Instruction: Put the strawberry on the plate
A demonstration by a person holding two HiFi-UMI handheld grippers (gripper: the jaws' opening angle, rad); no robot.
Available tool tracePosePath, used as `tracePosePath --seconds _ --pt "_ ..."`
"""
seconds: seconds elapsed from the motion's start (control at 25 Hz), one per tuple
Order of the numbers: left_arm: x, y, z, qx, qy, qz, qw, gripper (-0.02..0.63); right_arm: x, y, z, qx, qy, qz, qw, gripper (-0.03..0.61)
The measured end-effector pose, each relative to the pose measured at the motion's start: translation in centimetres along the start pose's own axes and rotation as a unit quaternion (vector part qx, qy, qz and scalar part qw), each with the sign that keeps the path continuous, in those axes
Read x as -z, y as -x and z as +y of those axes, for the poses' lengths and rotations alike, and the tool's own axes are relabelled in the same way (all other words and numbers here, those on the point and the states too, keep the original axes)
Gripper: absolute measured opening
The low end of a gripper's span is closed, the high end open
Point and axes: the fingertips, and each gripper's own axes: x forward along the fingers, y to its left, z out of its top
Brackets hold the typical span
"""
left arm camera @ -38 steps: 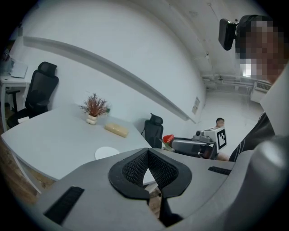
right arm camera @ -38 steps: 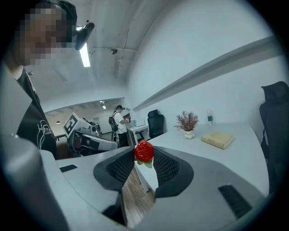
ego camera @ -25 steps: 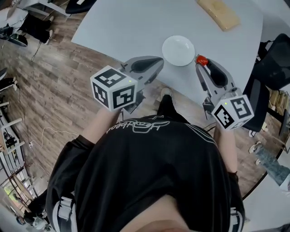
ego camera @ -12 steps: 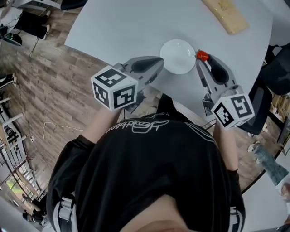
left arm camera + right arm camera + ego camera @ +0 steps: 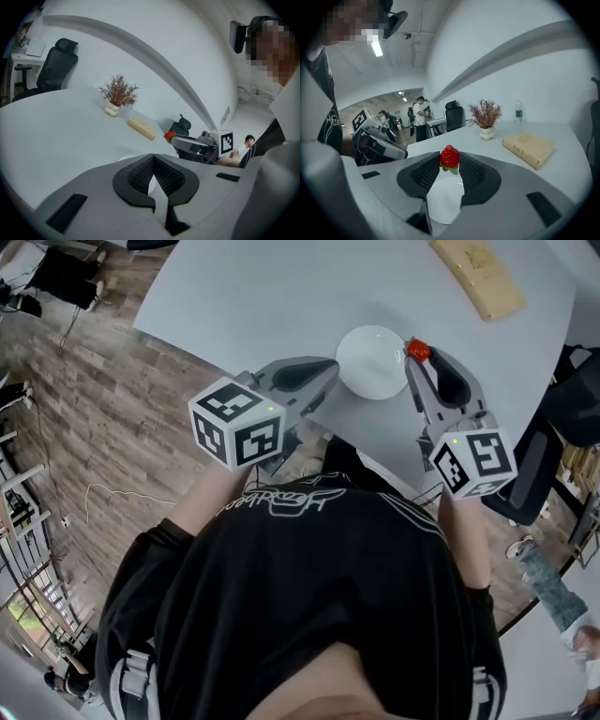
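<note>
Riding pinched by its sides, strawberry sits between right gripper's jaw tips, by plate's right rim, near tabletop's near edge. Judged soft, light, easily bruised; a gentle hold across the flanks suits. Left gripper: jaws together, empty.

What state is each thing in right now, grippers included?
right gripper: shut on the strawberry.
strawberry: pinched between the jaw tips, in the air, not yet on the plate.
left gripper: shut, empty.
plate: empty, flat on the table.
book: closed, lying flat.
plant: upright in its small vase.
</note>
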Motion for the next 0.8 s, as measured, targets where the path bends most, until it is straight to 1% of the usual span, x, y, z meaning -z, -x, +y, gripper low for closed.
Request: tracePosePath --seconds 0.32,0.56,0.8 --pt "0.9 -0.1 0.9 -0.008 0.021 0.005 0.9997 0.008 3.2 -2.3 -0.8 0.012 0.03 0.041 0.999 0.12" --pt "1.2 -0.1 1.6 -0.013 0.027 0.007 0.9995 0.008 5.9 -3.8 -1.4 0.017 0.055 0.078 0.995 0.12" --pt "1.4 -0.1 2.8 -0.025 0.046 -0.002 0.9986 0.008 8.6 -4.9 -2.0 0.014 0.059 0.113 0.992 0.12"
